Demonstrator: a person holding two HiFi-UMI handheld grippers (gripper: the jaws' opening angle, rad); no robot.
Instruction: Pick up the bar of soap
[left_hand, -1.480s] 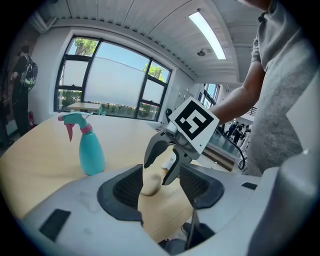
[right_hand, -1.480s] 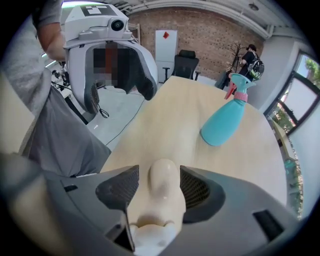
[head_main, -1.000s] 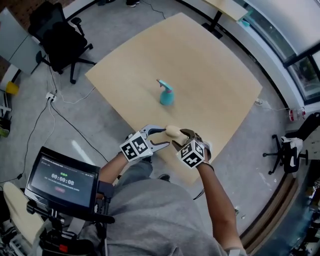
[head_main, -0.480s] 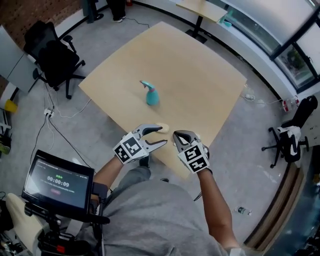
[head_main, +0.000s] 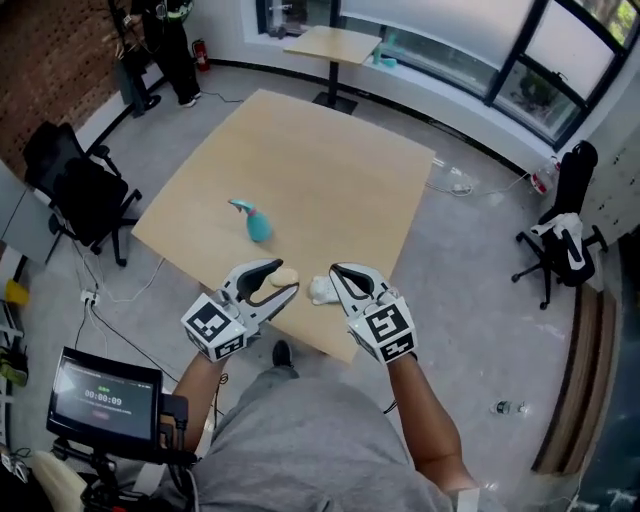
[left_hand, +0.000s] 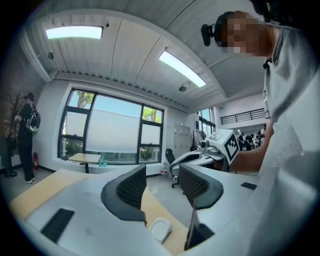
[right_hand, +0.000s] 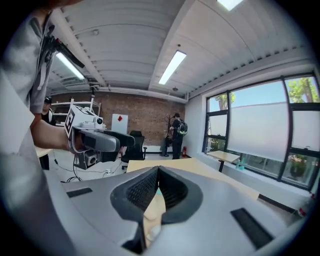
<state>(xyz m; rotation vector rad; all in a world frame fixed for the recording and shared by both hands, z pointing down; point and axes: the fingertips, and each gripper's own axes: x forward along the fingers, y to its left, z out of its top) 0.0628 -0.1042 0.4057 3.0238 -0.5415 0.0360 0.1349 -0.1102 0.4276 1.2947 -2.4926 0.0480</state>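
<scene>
Seen from above, a person stands at the near edge of a wooden table (head_main: 330, 160) with a gripper in each hand. The left gripper (head_main: 283, 282) is held above the near edge with its jaws apart, and its own view shows nothing between the pads. The soap (head_main: 286, 273), a beige oval bar, lies on the table near that edge, showing just by the tips of those open jaws. The right gripper (head_main: 340, 273) is just to its right, its jaws pressed together with nothing in them. A small white item (head_main: 321, 290) lies on the table between the two grippers, close to the right one; what it is cannot be told. A teal spray bottle (head_main: 256, 222) stands farther in, to the left of the soap.
</scene>
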